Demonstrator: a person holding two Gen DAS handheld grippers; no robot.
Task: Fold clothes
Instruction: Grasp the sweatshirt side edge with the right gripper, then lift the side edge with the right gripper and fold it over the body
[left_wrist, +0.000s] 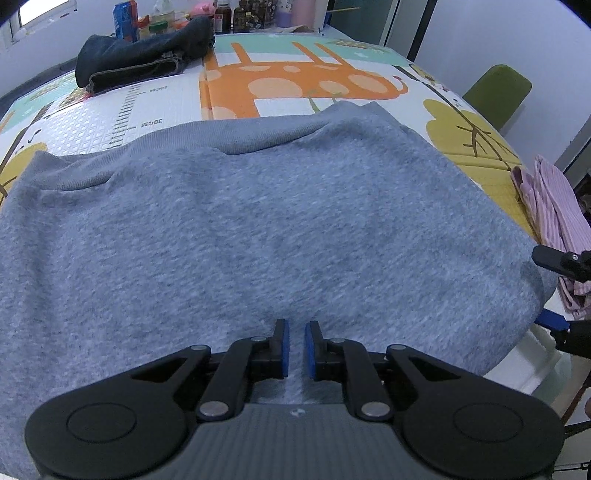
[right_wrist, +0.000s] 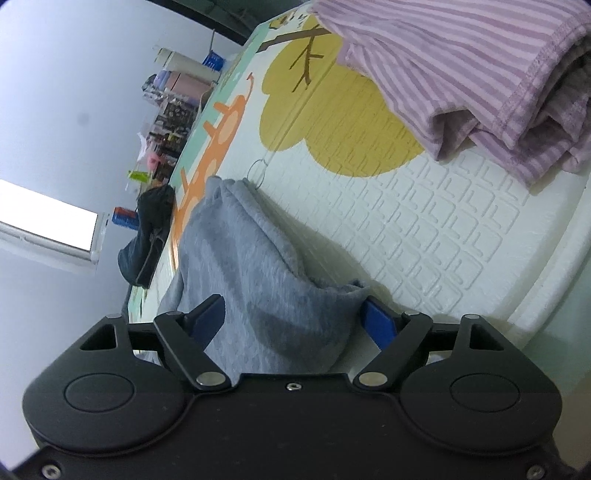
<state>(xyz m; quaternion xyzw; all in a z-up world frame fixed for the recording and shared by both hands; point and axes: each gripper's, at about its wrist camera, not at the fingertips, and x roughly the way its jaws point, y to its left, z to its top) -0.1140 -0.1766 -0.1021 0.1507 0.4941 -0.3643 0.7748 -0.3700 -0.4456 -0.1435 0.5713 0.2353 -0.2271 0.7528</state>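
Note:
A grey sweatshirt (left_wrist: 258, 221) lies spread over the patterned play mat (left_wrist: 258, 92), its ribbed hem at the far side. My left gripper (left_wrist: 296, 332) points down onto its near part. The blue pads stand a narrow gap apart, and grey cloth fills that gap. In the right wrist view a bunched corner of the sweatshirt (right_wrist: 258, 277) lies between the wide-spread fingers of my right gripper (right_wrist: 291, 304). The pads stand beside the cloth without squeezing it. The right gripper (left_wrist: 550, 291) also shows at the sweatshirt's right edge in the left wrist view.
A folded purple striped garment (right_wrist: 461, 66) lies on the mat (right_wrist: 406, 221) near the table's right edge. Dark jeans (left_wrist: 140, 62) are heaped at the far left. Bottles and jars (left_wrist: 236, 14) line the far edge. A green chair (left_wrist: 498, 92) stands beyond the right side.

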